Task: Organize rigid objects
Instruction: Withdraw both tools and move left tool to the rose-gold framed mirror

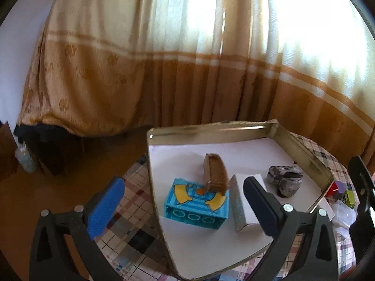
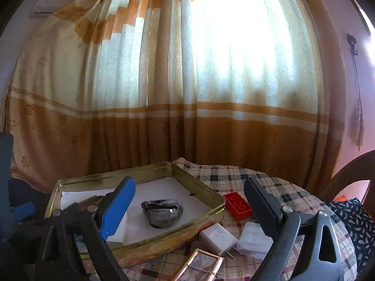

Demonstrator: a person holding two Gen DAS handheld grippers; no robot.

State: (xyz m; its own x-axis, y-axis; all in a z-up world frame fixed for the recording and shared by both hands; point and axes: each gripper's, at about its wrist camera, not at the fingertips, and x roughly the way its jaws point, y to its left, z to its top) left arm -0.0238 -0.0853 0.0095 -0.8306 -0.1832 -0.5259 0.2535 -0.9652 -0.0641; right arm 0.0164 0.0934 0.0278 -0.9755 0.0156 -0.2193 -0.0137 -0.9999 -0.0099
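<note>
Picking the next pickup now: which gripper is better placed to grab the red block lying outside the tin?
Right. The red block lies on the tablecloth just beyond the open right gripper, beside the tin. The left gripper, also open, faces into the tin over the blue block, so it would probably have to cross over.

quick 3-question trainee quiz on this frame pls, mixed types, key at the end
1. True or false: the grey rock lies inside the gold tin tray.
2. Which item is outside the tray on the plaid cloth? A) blue block B) red block C) brown case
3. Fill in: both the left gripper and the right gripper are ____ and hold nothing.

Key: 1 true; 2 B; 3 open
</note>
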